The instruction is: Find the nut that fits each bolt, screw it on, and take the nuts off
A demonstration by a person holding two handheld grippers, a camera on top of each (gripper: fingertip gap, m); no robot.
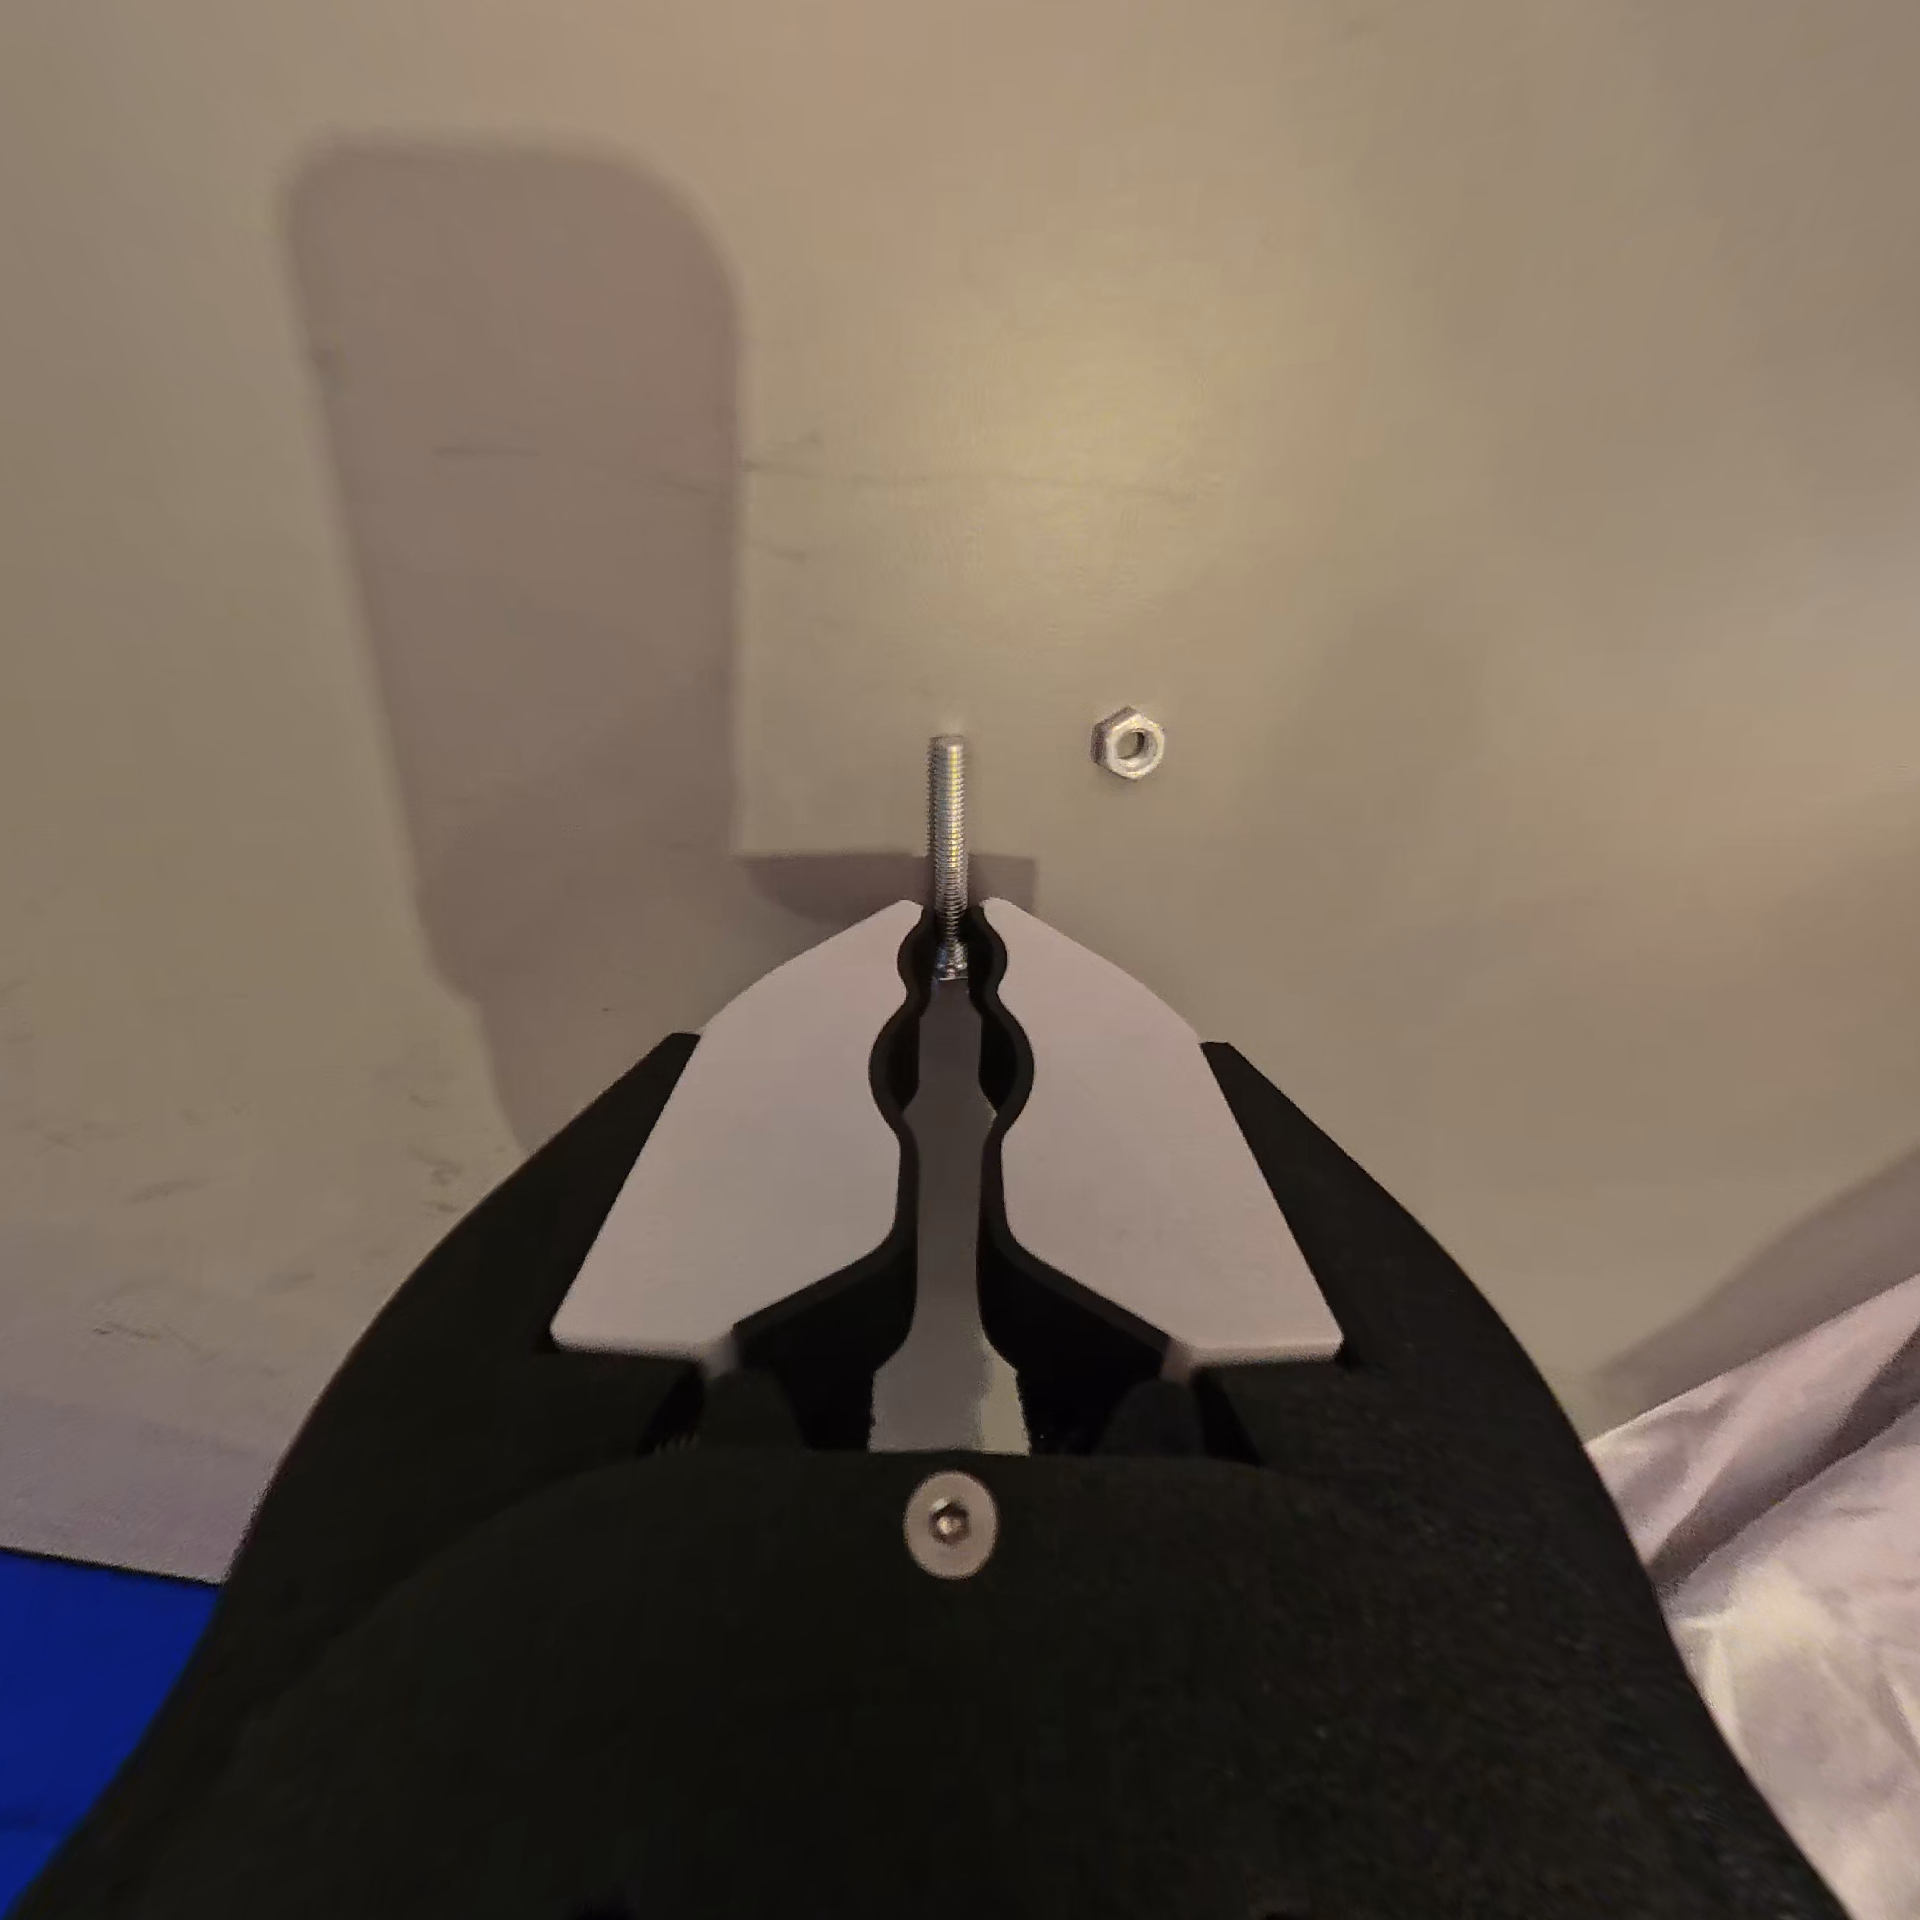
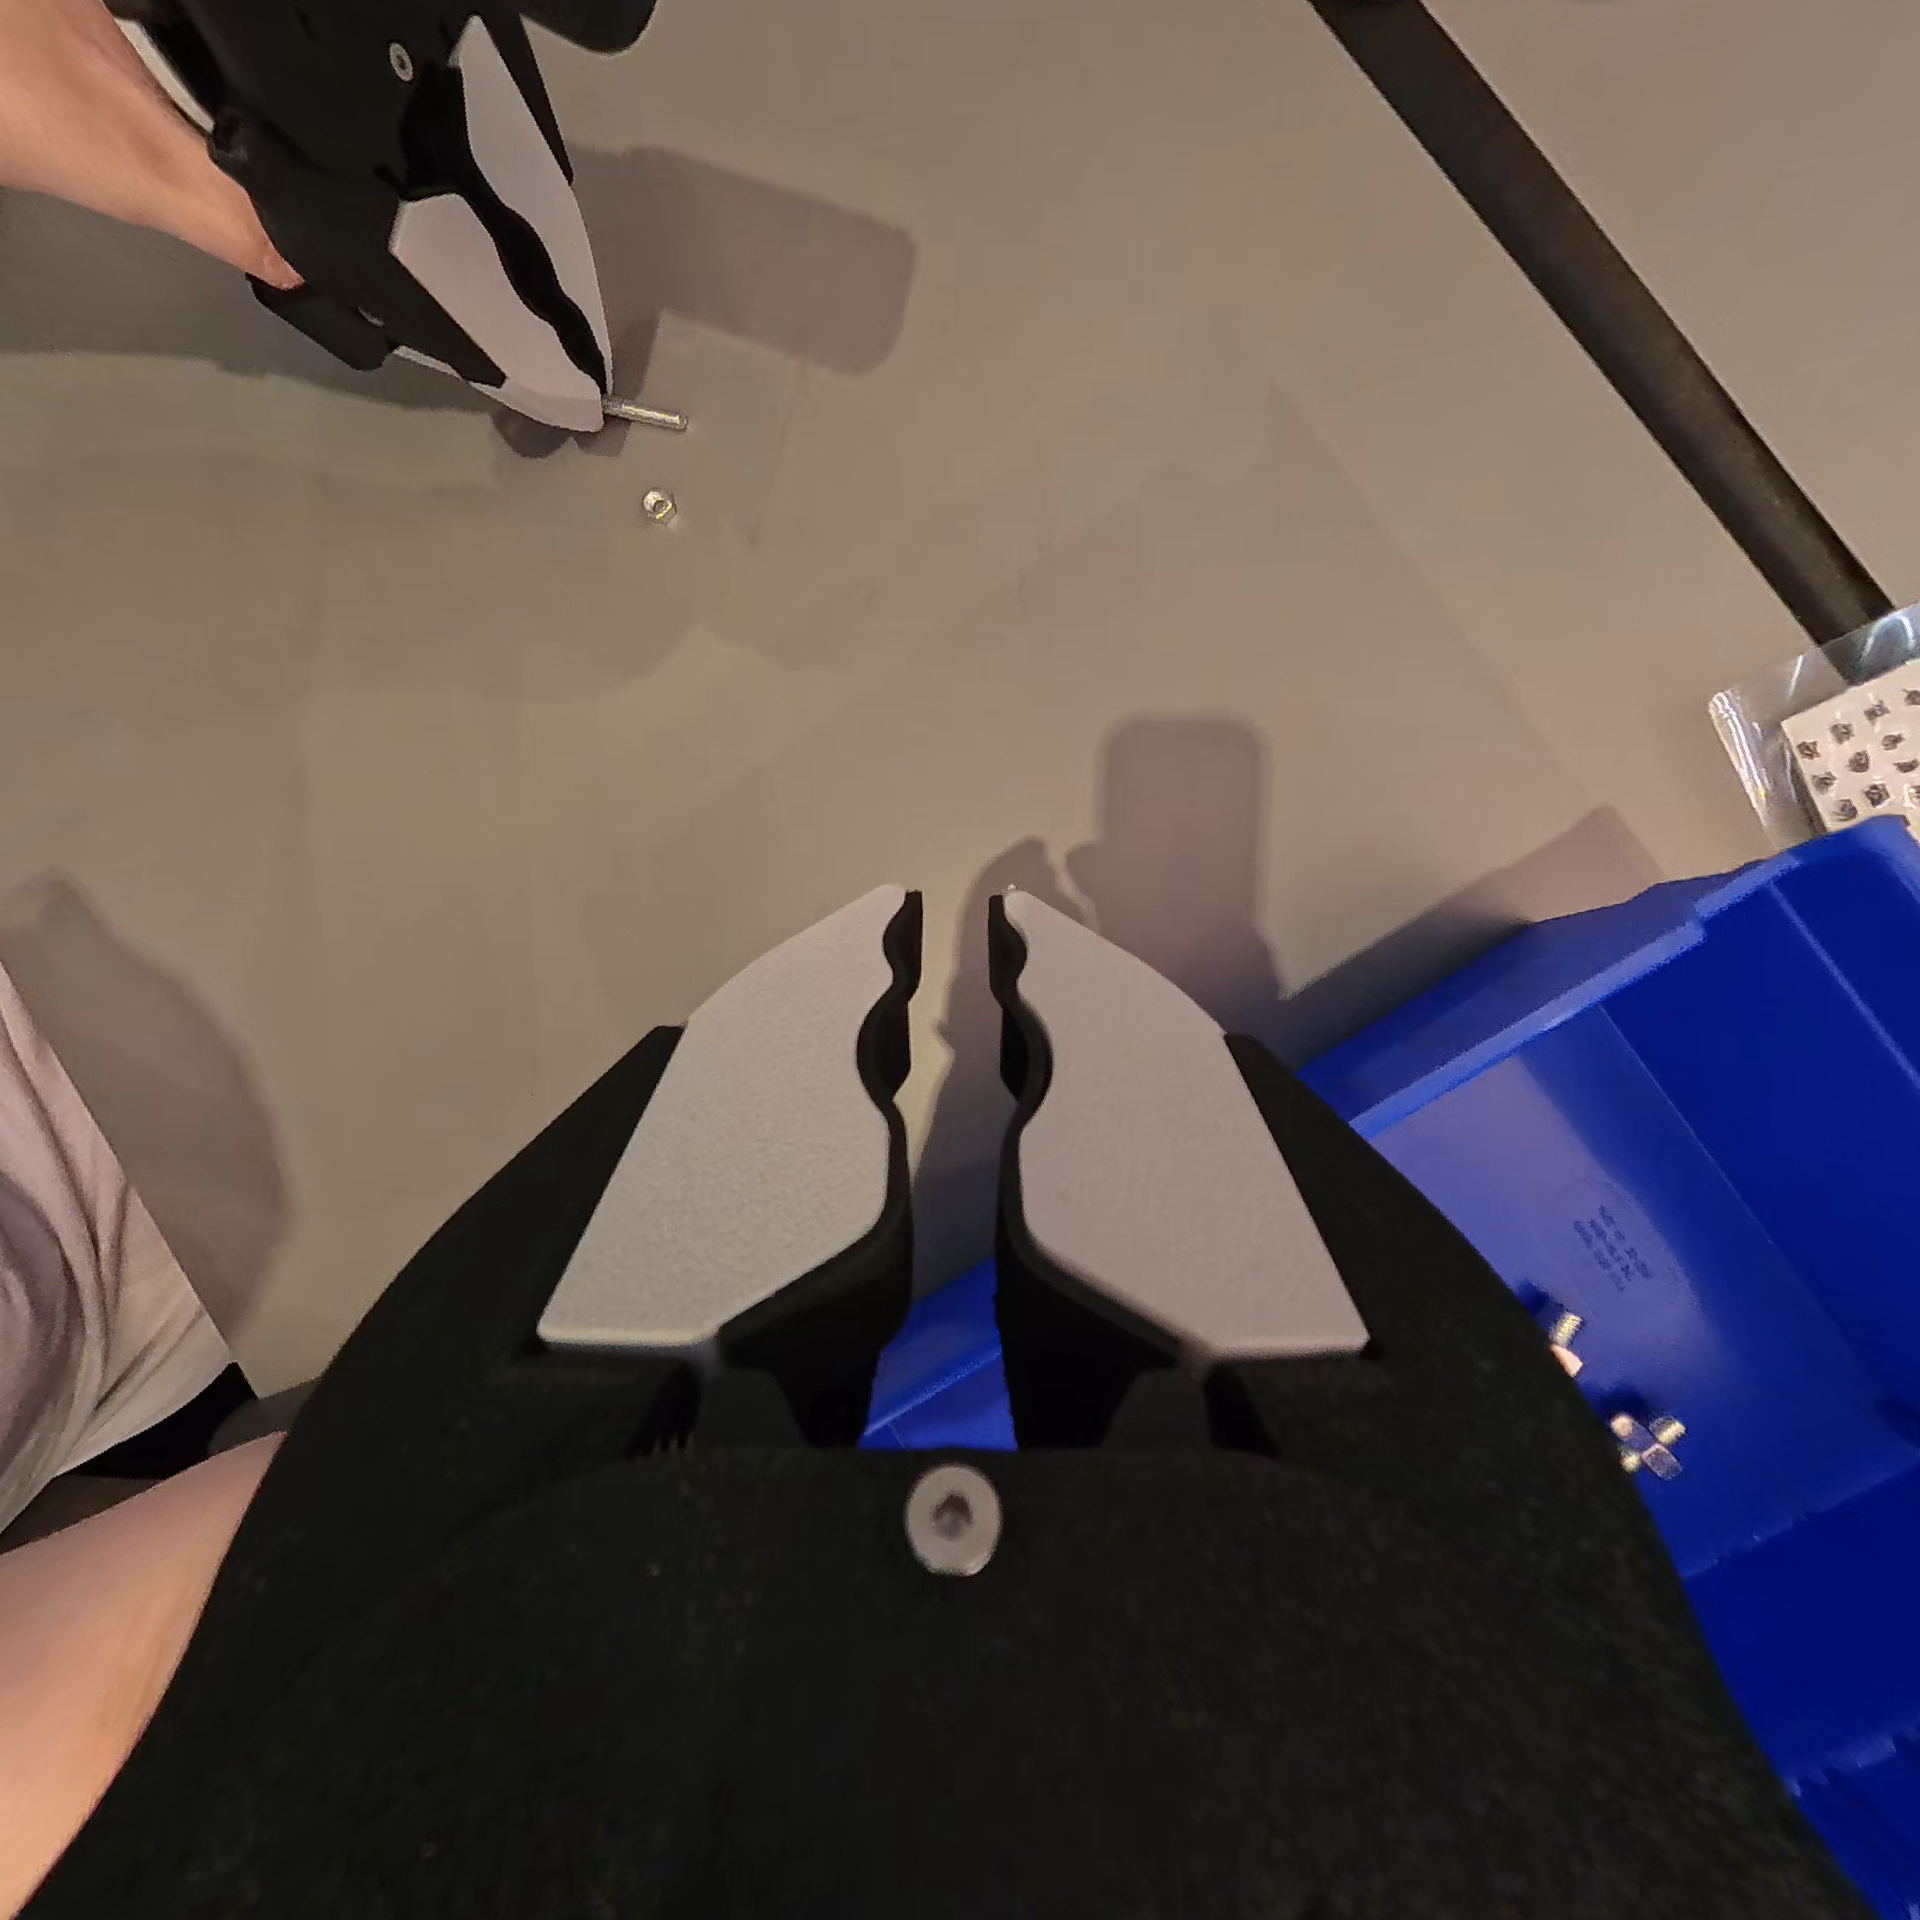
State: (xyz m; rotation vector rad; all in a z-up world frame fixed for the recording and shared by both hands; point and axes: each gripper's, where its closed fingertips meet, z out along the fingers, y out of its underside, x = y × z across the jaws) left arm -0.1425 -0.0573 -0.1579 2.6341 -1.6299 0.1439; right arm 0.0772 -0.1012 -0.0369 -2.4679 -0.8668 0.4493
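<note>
My left gripper (image 1: 950,920) is shut on a silver bolt (image 1: 948,816), pinching its head end between the fingertips; the threaded shank points forward over the grey table (image 1: 1351,468). A small silver hex nut (image 1: 1128,742) lies flat on the table just right of the bolt's tip. In the right wrist view the left gripper (image 2: 592,410) shows at the far left with the bolt (image 2: 649,418) sticking out of it low at the table, and the nut (image 2: 659,506) lies just in front. My right gripper (image 2: 954,909) is open and empty above the table.
A blue plastic bin (image 2: 1662,1143) with several small bolts in it stands at the right. A clear bag with a printed sheet (image 2: 1849,748) lies behind it. A black bar (image 2: 1600,312) crosses the far right. A person's hand (image 2: 114,187) holds the left gripper. My hands' fingertips stand some 25 centimetres from each other. It is some 4 centimetres from my left tips to the nut (image 2: 659,506). My left wrist view (image 1: 1142,776) looks at it from another angle.
</note>
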